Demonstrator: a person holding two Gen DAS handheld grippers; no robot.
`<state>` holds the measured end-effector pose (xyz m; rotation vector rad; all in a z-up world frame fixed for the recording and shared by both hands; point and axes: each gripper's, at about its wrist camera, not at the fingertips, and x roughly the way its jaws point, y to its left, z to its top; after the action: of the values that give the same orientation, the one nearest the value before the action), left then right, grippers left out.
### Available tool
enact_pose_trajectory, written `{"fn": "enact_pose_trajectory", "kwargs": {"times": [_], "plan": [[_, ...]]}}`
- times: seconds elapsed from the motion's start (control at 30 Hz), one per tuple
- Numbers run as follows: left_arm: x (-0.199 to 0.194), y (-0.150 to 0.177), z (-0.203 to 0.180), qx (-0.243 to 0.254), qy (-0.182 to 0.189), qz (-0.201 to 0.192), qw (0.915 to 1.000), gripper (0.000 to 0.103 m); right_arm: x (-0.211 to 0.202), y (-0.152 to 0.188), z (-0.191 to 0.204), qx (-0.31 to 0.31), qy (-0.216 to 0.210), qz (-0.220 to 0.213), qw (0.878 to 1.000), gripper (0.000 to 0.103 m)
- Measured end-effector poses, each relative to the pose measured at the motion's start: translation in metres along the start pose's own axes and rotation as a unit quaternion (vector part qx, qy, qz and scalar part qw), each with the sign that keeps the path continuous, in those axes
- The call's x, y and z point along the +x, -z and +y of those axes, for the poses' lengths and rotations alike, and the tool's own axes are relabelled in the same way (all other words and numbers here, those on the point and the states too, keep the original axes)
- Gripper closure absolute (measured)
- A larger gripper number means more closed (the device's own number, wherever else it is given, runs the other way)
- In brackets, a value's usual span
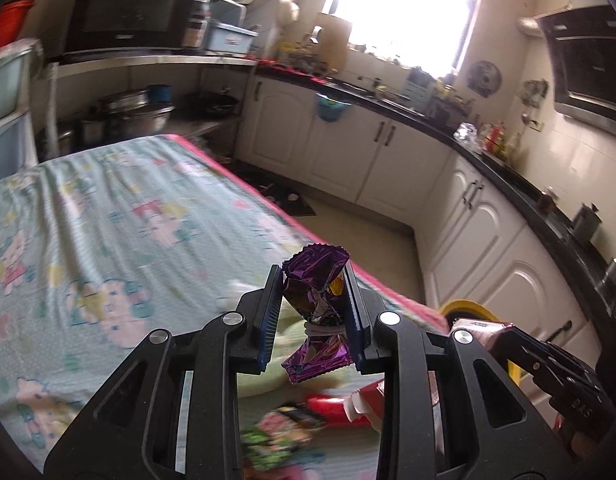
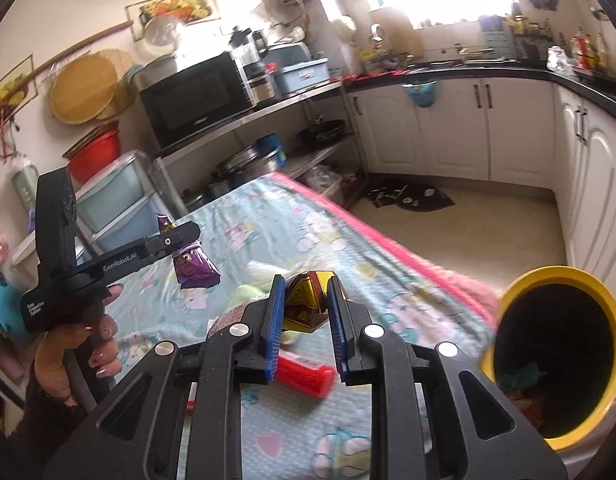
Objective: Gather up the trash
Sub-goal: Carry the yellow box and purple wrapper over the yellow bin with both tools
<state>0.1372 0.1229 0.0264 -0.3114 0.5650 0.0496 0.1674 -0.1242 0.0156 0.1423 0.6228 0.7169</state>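
The right gripper (image 2: 304, 300) is clamped on a crumpled gold-and-brown wrapper (image 2: 306, 304), its blue pads pressing the foil from both sides, lifted clear of the table (image 2: 268, 216) with its patterned cloth. Out from those jaws, the yellow-rimmed bin (image 2: 555, 354) stands just off the table's edge, to the right of this gripper and a little below it, its dark mouth tipped toward the camera. The left gripper (image 1: 313, 304) pinches a purple wrapper (image 1: 315, 304) upright between its pads, the wrapper's long axis running along the fingers; from the right wrist view it hangs farther to the left (image 2: 188, 252), over the cloth. So the right hand looks much the nearer to the bin, and the left would have to cross the table to reach it. A red tube (image 2: 304, 374) and other scraps lie on the cloth below.
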Motion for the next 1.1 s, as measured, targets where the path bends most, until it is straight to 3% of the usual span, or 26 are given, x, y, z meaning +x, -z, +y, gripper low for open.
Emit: {"fn": "enact_pose_trajectory", "kwargs": {"times": [0.33,0.67,0.9,1.1], "plan": [[0.045,-0.002,-0.084,0.036,0.064,0.021,0.9971,0.081,-0.041,-0.008,-0.065,0.047,0.060,-0.037,0.996,0.082],[0.091,0.006,-0.177,0.076,0.129,0.049,0.9875,0.081,-0.079,0.001,-0.144,0.104,0.145,-0.059,0.982,0.083],[0.114,0.018,-0.228,0.110,0.153,0.065,0.9800,0.081,-0.095,0.016,-0.183,0.127,0.200,-0.065,0.969,0.083],[0.126,0.028,-0.259,0.137,0.163,0.076,0.9741,0.081,-0.099,0.028,-0.206,0.151,0.222,-0.063,0.961,0.083]]}}
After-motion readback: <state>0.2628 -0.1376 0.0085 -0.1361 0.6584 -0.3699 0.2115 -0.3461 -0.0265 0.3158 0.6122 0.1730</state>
